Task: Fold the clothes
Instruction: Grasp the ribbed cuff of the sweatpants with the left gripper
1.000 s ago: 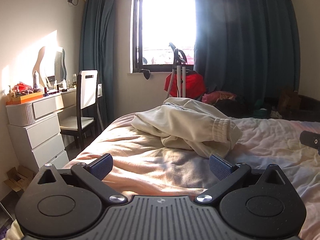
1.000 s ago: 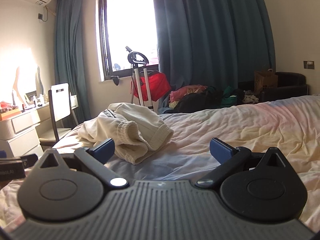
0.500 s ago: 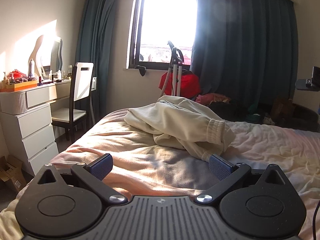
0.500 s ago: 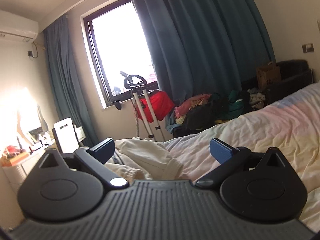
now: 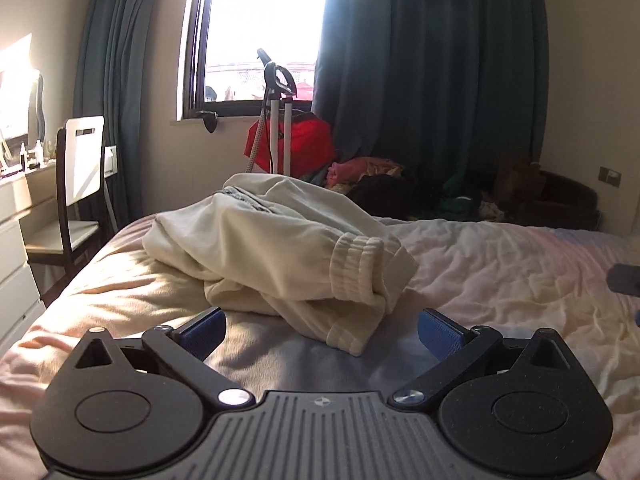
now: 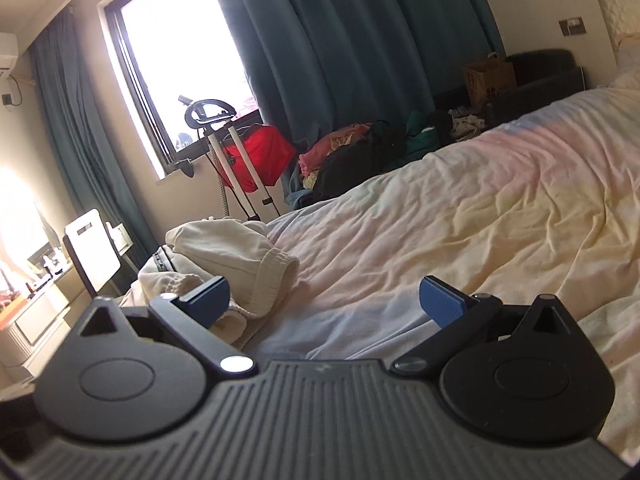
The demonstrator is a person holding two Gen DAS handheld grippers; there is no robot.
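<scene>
A crumpled cream sweatshirt (image 5: 276, 248) with ribbed cuffs lies in a heap on the bed (image 5: 500, 280). My left gripper (image 5: 322, 330) is open and empty, low over the sheet just in front of the heap, with a cuff lying between its blue pads. The sweatshirt also shows in the right wrist view (image 6: 228, 256), at the left. My right gripper (image 6: 324, 300) is open and empty over the bed (image 6: 480, 216); its left pad overlaps the heap's near edge in view.
A white chair (image 5: 80, 168) and a white dresser (image 5: 16, 240) stand left of the bed. A garment steamer with a red bag (image 5: 296, 144) stands under the window. Piled clothes (image 6: 360, 152) and a cardboard box (image 6: 488, 76) lie beyond the bed.
My left gripper has moved closer to the sweatshirt. My right gripper swung up, then tilted back down toward the bed, to the right of the heap. Both stayed open.
</scene>
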